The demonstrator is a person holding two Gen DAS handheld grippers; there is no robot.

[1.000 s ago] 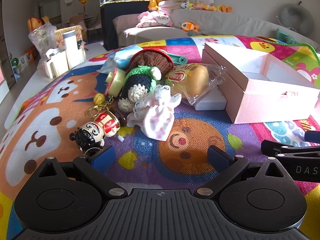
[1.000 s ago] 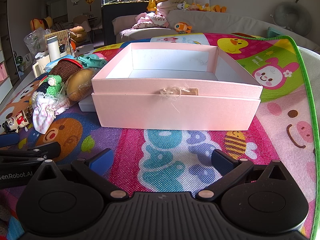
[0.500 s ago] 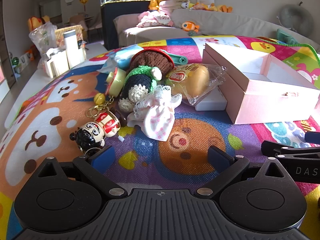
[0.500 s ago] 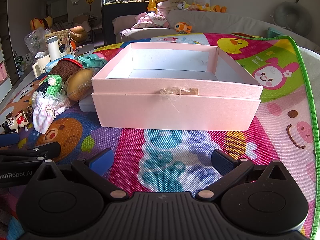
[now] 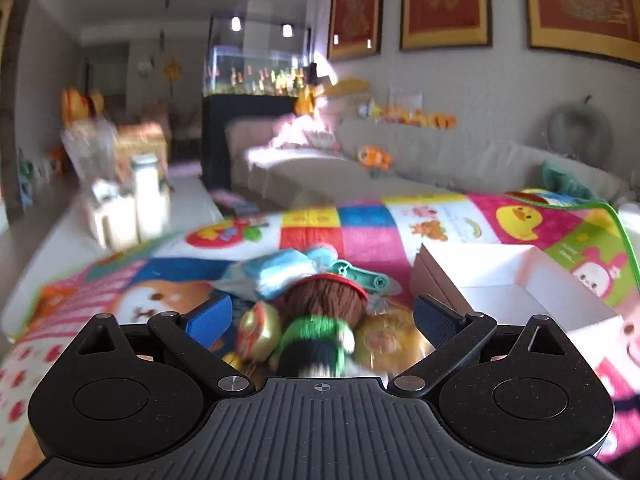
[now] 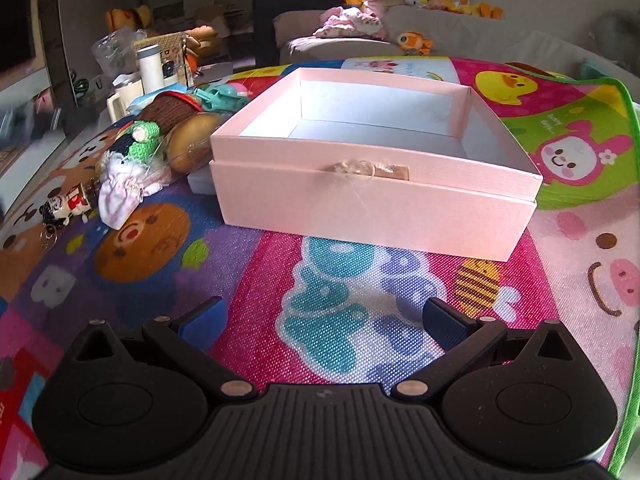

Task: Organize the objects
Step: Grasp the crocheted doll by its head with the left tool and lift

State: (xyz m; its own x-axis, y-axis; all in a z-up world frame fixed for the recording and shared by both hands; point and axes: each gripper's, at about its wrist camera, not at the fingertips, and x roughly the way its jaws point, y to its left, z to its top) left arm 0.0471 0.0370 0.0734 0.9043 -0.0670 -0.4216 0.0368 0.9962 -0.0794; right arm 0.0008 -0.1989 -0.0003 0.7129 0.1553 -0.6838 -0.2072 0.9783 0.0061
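Cartoon mat (image 6: 256,280) carries pink box (image 6: 372,200); both grippers' fingers spread, left (image 5: 322,320) over seemingly crocheted doll (image 5: 320,320).

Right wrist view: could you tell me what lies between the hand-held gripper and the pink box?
Only bare play mat lies between the right hand-held gripper and pink box, seen in the right wrist view.

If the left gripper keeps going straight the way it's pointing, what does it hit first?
Most likely the knitted doll: it lies dead centre between the open fingers of the left gripper, right at the tips. The view is blurred, so depth is uncertain, and the gripper may pass just over it.
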